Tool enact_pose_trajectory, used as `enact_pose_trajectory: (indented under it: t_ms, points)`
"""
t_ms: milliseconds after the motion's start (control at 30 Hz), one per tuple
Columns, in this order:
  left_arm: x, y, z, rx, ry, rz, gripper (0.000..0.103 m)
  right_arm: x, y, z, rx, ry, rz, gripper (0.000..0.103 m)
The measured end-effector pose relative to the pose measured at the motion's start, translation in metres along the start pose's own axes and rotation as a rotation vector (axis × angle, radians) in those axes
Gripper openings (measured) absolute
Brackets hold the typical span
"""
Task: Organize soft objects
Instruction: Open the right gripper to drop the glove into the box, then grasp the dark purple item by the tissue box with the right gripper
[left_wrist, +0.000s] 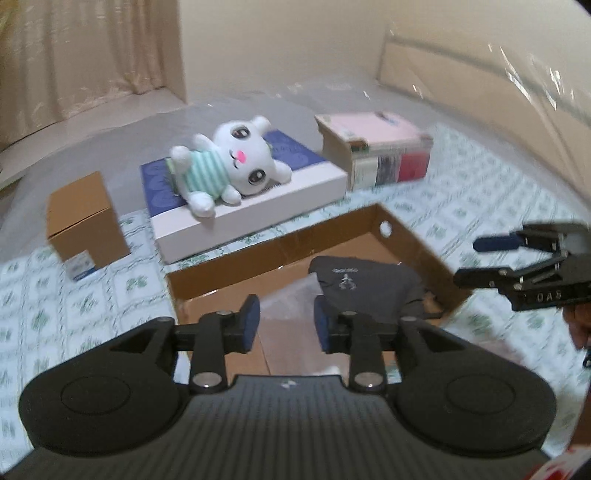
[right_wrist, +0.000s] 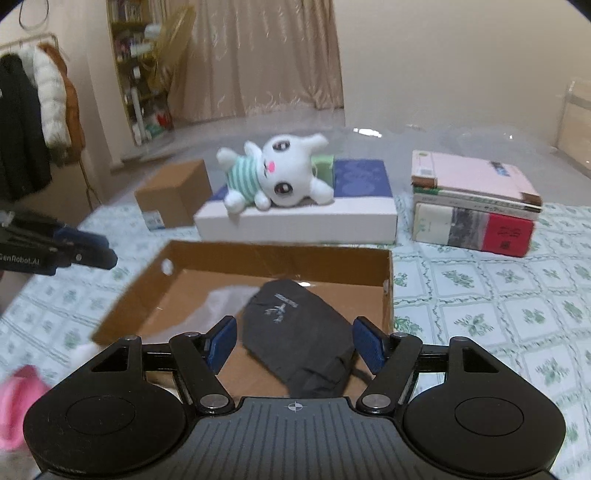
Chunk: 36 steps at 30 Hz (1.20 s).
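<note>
Plush bunny (right_wrist: 280, 173) on white box (right_wrist: 295, 221), both grippers' jaws apart.

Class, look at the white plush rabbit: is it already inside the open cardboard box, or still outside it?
Outside. The plush rabbit lies on its side on the flat white box behind the cardboard box, which holds a dark cloth.

Left matte-black plastic two-finger gripper (left_wrist: 286, 320): ribbed grey housing, two round discs, silver pivot screws, blue rubber pads (left_wrist: 252, 318). Right matte-black plastic two-finger gripper (right_wrist: 294, 344): same build, crosshair mark printed on housing. "GenRobot.AI" lettering seen on left unit's side; "OAS" on right's. Bare skin of right hand (left_wrist: 578, 325) glimpsed.
</note>
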<state>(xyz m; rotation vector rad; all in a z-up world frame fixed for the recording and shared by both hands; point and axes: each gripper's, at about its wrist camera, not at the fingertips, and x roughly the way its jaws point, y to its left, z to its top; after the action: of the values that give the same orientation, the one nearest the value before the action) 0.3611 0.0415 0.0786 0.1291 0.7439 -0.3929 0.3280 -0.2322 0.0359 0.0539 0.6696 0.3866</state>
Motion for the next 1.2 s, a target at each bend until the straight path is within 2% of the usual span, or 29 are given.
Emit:
enact_pose_trajectory:
  t_ms: [133,200,400,467,567,767,867,1000,1200]
  points:
    - [-0.055,-0.016,-0.016,-0.057,-0.052,0.043,0.050,-0.054,0.020,-0.009,0.017,-0.044,0.024,0.069]
    - [-0.083,-0.025,-0.028,-0.081,-0.092,0.066,0.065,-0.077,0.030,-0.016,0.027,-0.057,0.030,0.069]
    - [-0.151,-0.064,-0.086,-0.089,-0.173,0.154,0.085,-0.143,0.061,-0.056,0.028,-0.112,0.050,0.070]
    - [-0.165,-0.073,-0.112,-0.127,-0.192,0.161,0.086,-0.160,0.070,-0.076,0.028,-0.126,0.046,0.070]
    - [-0.181,-0.083,-0.153,-0.237,-0.211,0.167,0.087,-0.177,0.078,-0.106,0.052,-0.123,0.047,0.070]
    - [-0.196,-0.097,-0.220,-0.404,-0.227,0.267,0.087,-0.202,0.090,-0.159,0.074,-0.121,0.027,0.070]
    - [-0.199,-0.106,-0.243,-0.404,-0.234,0.306,0.087,-0.207,0.098,-0.178,0.057,-0.115,0.028,0.070]
    - [-0.197,-0.116,-0.262,-0.380,-0.213,0.321,0.087,-0.207,0.103,-0.197,0.062,-0.095,0.028,0.070]
    - [-0.184,-0.127,-0.270,-0.358,-0.157,0.299,0.087,-0.197,0.110,-0.205,0.052,-0.072,0.031,0.070]
